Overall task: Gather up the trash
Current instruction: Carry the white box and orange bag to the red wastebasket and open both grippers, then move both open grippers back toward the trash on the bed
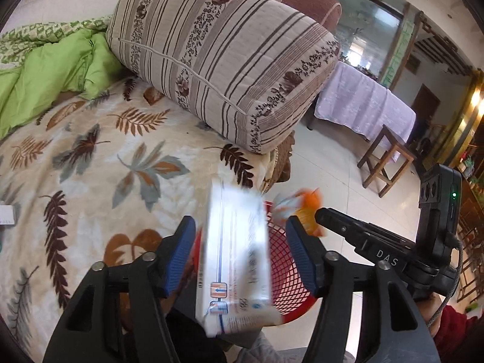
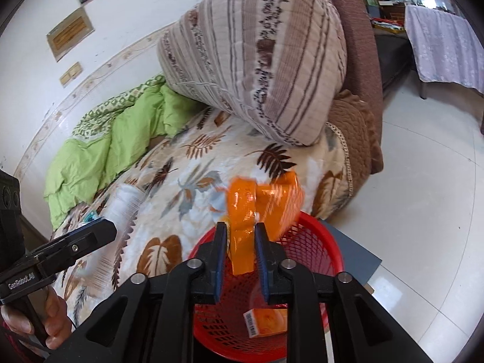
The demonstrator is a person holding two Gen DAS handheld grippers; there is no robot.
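Note:
A white carton (image 1: 236, 260) hangs blurred between the fingers of my left gripper (image 1: 240, 255), over the red mesh basket (image 1: 290, 275). The jaws stand wide and do not touch the carton. My right gripper (image 2: 240, 257) is shut on an orange wrapper (image 2: 260, 208), above the same basket (image 2: 308, 236). That wrapper also shows in the left wrist view (image 1: 305, 208). An orange box (image 2: 266, 322) lies inside the basket.
The leaf-print blanket (image 1: 99, 163) covers the sofa seat, with a striped cushion (image 1: 224, 60) and a green quilt (image 1: 45, 69) behind. A small white item (image 1: 6, 214) lies at the blanket's left edge. A wooden stool (image 1: 385, 160) and a covered table (image 1: 366, 103) stand on the tiled floor.

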